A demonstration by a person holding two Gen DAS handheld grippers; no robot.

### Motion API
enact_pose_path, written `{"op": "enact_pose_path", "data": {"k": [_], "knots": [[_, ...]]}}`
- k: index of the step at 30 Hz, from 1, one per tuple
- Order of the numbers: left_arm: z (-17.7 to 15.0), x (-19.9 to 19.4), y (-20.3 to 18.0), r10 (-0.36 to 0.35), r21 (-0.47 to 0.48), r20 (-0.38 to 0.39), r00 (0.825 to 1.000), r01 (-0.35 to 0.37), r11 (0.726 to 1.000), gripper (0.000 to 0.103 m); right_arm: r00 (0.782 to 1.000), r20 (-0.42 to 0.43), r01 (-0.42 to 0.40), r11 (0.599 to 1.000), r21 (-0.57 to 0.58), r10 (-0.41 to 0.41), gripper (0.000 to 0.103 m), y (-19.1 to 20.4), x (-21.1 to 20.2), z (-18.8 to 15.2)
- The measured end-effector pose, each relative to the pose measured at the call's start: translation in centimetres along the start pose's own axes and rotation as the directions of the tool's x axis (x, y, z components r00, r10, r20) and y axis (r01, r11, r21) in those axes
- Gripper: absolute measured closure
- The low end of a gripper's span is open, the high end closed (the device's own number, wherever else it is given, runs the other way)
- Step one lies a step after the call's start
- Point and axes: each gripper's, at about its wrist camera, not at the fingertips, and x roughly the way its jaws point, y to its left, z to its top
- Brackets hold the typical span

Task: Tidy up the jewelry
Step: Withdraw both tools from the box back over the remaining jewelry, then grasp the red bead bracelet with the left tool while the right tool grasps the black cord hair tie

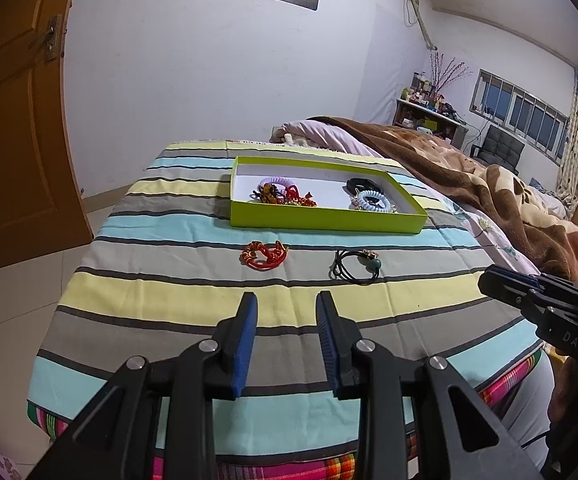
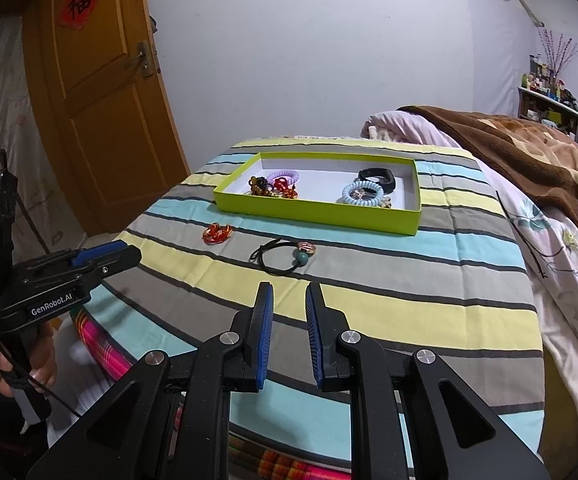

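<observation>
Nearest, the left gripper (image 1: 286,300) and right gripper (image 2: 289,290) are held over the striped cloth (image 1: 169,300) covering the counter, fingers parted narrowly, nothing gripped. Beyond them, a red bracelet (image 1: 264,255) and a black hair tie (image 1: 355,266) lie apart on the cloth. Further on, the green tray (image 1: 321,220) holds assorted bands and bracelets. A bed with brown blanket (image 1: 469,168), a wooden door (image 2: 101,120) and a white wall are seen behind.

Table (image 1: 169,300) draped in a striped cloth (image 2: 429,312) of blue, yellow and grey, lime-green tray (image 1: 321,222) lying toward its far side, red knotted bracelet (image 1: 264,255) and black hair tie (image 1: 355,266) with a teal bead side by side on the cloth, just in front of the tray
</observation>
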Motion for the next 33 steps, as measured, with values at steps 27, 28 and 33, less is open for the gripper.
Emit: {"op": "enact_pose_path", "data": {"k": [27,28,33], "knots": [[2.1,5.0,2.1,0.010,-0.011,-0.039,0.999,-0.010,1.000,0.071,0.995,-0.097,0.021,1.000,-0.007,-0.021,0.054,-0.4,7.8,2.2],[2.2,5.4,2.1,0.008,-0.009,-0.044,0.999,-0.009,1.000,0.071,0.993,-0.111,0.023,1.000,-0.013,-0.024,0.054,-0.4,8.4,2.3],[2.5,7.4,2.3,-0.004,-0.003,-0.084,0.996,0.003,1.000,0.071,0.988,-0.152,0.032,0.999,-0.029,-0.036,0.054,-0.7,10.6,2.9]]}}
